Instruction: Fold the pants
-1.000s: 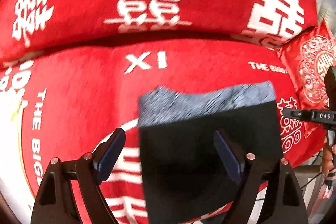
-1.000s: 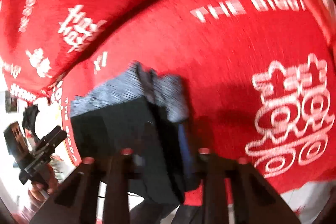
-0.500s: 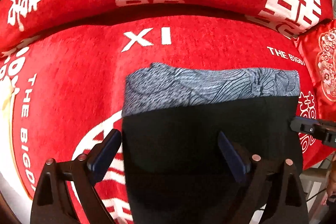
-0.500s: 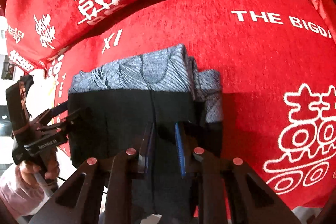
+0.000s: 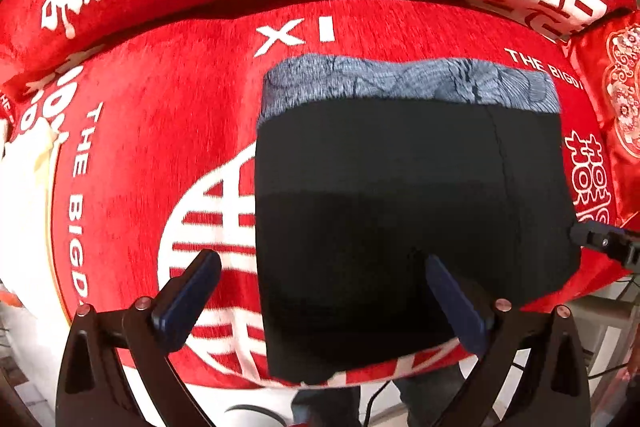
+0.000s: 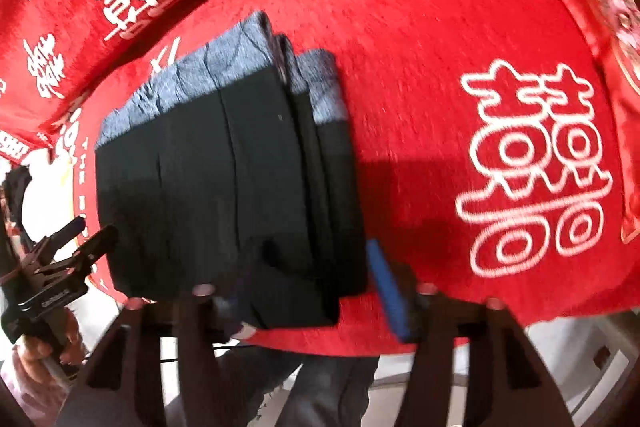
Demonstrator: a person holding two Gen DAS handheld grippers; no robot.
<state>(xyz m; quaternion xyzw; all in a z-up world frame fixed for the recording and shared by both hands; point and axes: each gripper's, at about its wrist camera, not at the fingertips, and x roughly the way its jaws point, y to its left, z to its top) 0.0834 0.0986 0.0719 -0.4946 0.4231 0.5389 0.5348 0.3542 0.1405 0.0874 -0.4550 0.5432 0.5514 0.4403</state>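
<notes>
Fingers of my left gripper [image 5: 324,291] are spread wide and hold nothing; one blue pad [image 5: 188,297] sits off the left edge of the folded pants [image 5: 400,219], the other [image 5: 452,303] over their near half, so the open jaw straddles the near left corner. Contact with the cloth: cannot tell.

Fingers of my right gripper [image 6: 316,291] are also parted. The right pad [image 6: 390,291] is just beside the right edge of the pants [image 6: 224,195]; the left one is blurred and lies over the near right corner. Pinching or only hovering: cannot tell, though the gap looks too wide for a pinch.

Landmark for places: the pants. They lie as a flat stacked packet on the red cushion [image 5: 160,115], near its front edge. A grey patterned band [image 5: 408,85] runs along the far side of the pants; black cloth fills the rest. From the right wrist view, several layer edges show stepped along the right side.

Key relation: the packet lies straight ahead of both jaws, its long axis running left to right across my view. Left gripper is nearer the left corner, right gripper nearer the right corner.

Judgement: fold appears close to done. Any further move would be a squaring of the stepped right-side layers, which favours the right gripper.
</notes>
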